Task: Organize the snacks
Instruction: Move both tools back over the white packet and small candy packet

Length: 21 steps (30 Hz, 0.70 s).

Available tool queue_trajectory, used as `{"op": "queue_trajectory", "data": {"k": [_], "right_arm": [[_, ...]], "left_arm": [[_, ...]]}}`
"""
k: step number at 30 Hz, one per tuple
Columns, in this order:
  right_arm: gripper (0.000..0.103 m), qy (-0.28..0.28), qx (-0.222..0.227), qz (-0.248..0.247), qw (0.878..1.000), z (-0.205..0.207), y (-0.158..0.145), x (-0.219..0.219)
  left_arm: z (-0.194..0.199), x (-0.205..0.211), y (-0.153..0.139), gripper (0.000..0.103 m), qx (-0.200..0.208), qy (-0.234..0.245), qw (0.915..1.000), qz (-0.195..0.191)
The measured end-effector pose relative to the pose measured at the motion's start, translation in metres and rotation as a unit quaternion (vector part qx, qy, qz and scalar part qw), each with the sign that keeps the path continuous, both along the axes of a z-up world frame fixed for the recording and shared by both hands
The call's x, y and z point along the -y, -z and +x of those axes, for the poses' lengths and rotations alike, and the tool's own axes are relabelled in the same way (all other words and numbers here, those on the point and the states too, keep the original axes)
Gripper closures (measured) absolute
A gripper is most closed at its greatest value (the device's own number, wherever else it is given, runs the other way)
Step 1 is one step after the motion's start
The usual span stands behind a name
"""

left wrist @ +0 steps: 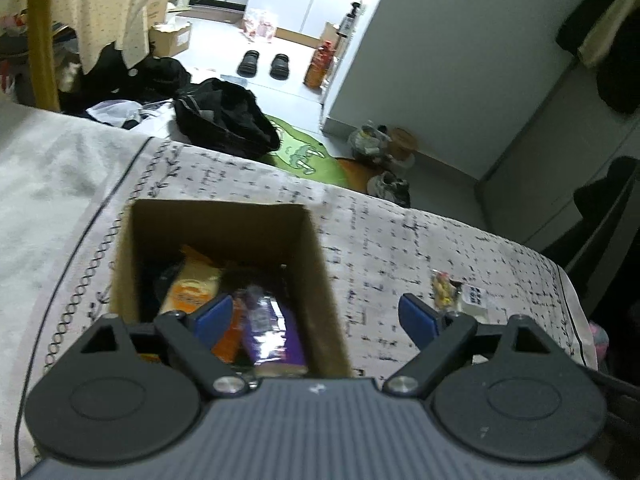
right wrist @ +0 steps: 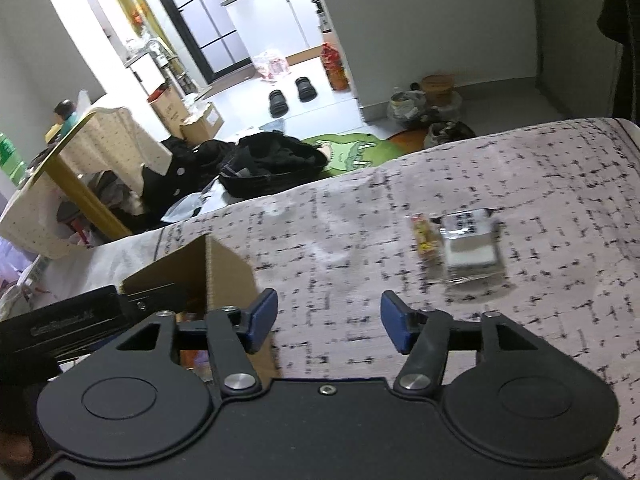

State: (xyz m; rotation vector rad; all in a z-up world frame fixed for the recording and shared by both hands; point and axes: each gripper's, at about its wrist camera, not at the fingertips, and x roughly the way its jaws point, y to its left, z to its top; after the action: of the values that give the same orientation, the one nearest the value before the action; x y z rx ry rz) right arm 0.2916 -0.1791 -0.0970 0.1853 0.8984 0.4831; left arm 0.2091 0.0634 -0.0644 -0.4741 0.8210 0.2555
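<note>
The left gripper (left wrist: 316,316) has a gray ribbed body, two round black side discs, black arms with shiny silver screws and blue finger pads (left wrist: 214,314), and the right gripper (right wrist: 328,320) beside it looks the same but has a smooth black body.

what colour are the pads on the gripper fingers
Blue pads on black arms, on both grippers; sharpest in the right wrist view.

On the bed (right wrist: 520,168) — box (left wrist: 224,232) of snacks (left wrist: 272,328) at nine o'clock; two packets (right wrist: 472,240) well apart at three o'clock.
</note>
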Motion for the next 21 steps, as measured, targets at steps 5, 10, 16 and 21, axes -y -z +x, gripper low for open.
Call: {"op": "queue_trajectory", "data": {"k": [5, 10, 16, 21], "right_arm": [[0.021, 0.027, 0.005, -0.003, 1.000, 0.009, 0.004, 0.020], [0.009, 0.041, 0.010, -0.009, 0.999, 0.021, 0.010, 0.033], [0.007, 0.053, 0.010, -0.021, 0.998, 0.037, 0.020, 0.043], [0.007, 0.052, 0.006, -0.024, 0.998, 0.053, 0.032, 0.050]], "left_arm": [[0.018, 0.023, -0.004, 0.014, -0.001, 0.021, 0.9995, 0.024], [0.039, 0.035, -0.008, 0.014, 0.010, 0.034, 0.9991, 0.025], [0.065, 0.049, -0.001, 0.014, -0.001, 0.038, 0.9990, 0.025], [0.084, 0.062, 0.008, 0.017, -0.009, 0.046, 0.9986, 0.025]]}}
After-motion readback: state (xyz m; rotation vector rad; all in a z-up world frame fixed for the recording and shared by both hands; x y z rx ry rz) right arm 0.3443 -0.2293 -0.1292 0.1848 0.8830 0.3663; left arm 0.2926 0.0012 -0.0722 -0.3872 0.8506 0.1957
